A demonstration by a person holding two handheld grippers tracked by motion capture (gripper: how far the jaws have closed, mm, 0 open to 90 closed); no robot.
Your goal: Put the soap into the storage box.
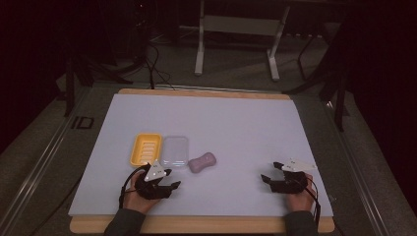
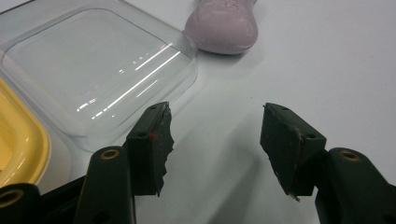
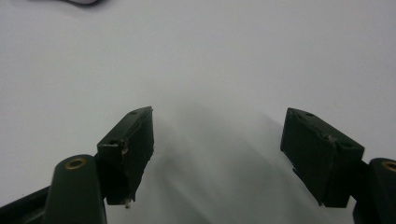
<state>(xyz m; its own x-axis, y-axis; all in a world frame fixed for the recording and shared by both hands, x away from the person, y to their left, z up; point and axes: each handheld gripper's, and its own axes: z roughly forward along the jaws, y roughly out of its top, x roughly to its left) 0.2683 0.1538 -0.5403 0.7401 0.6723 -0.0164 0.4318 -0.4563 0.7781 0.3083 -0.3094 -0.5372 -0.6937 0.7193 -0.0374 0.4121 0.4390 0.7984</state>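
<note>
From the high view, a pale lavender-white mat [image 1: 206, 132] covers a wooden table [image 1: 196, 225], and three things lie in a row on its near left part: a yellow rectangular plastic soap dish with a ribbed floor [image 1: 146, 149], a clear rectangular plastic lid [image 1: 175, 151] touching its right side, and a pinkish-mauve bar of soap with a pinched waist [image 1: 203, 162] just beside the lid, slightly nearer the person. The left gripper [image 1: 168, 178], held in the person's left hand [image 1: 137, 196], hovers just in front of the clear lid, its jaws parted with nothing between them. The right gripper [image 1: 272, 171], in the right hand [image 1: 301, 196], sits well apart from the three things over bare mat near the right edge, its jaws likewise parted and empty. Beyond the table, metal stand legs [image 1: 236, 44] and cables lie on a dark floor.

In the left gripper view, the left gripper [image 2: 215, 135] shows two black jaws spread moderately over bare mat. The clear lid [image 2: 93, 70] lies just past the left jaw tip; whether the tip touches its rim is hard to tell from this angle. A corner of the yellow dish [image 2: 18, 144] shows at the left edge, and the soap bar [image 2: 223, 28] lies ahead, close to the lid's far corner.

In the right gripper view, the right gripper [image 3: 217, 135] has its jaws wide apart above plain mat, gripping nothing.
</note>
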